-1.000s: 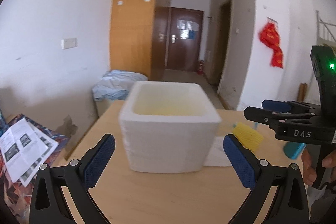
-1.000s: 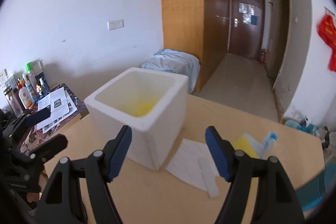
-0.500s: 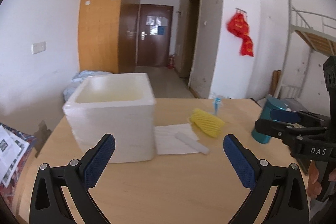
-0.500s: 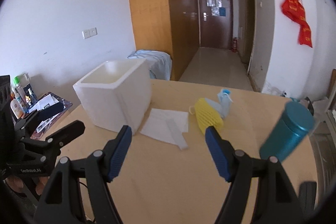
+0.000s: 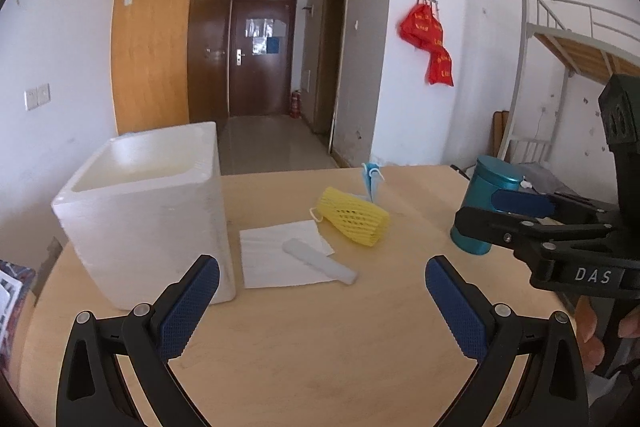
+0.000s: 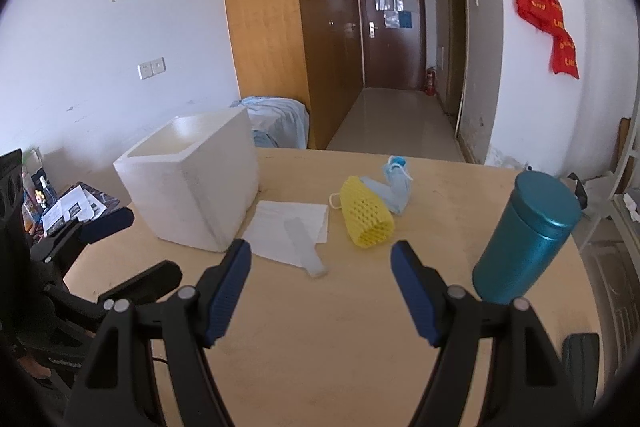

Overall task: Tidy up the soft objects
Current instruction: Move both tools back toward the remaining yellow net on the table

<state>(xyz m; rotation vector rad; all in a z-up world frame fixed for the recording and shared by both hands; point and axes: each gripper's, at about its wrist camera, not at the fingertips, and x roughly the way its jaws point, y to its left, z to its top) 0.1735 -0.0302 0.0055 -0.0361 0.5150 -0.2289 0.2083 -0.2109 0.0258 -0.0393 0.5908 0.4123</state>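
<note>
"DAS" lettering on right tool (image 5: 516, 215)

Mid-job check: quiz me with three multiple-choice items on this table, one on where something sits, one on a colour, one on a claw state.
1. Where does the yellow foam net lie?
A. inside the white foam box
B. on the table, between the white sheet and the teal canister
C. in the right claw

2. What colour is the canister?
A. red
B. teal
C. white

3. How does the right claw stand?
A. open and empty
B. shut on the face mask
C. shut on the canister

Answers: 1 B, the net rests on the wooden table right of the white sheet; 2 B, its whole body is teal; 3 A, its blue pads are wide apart with nothing between.
</note>
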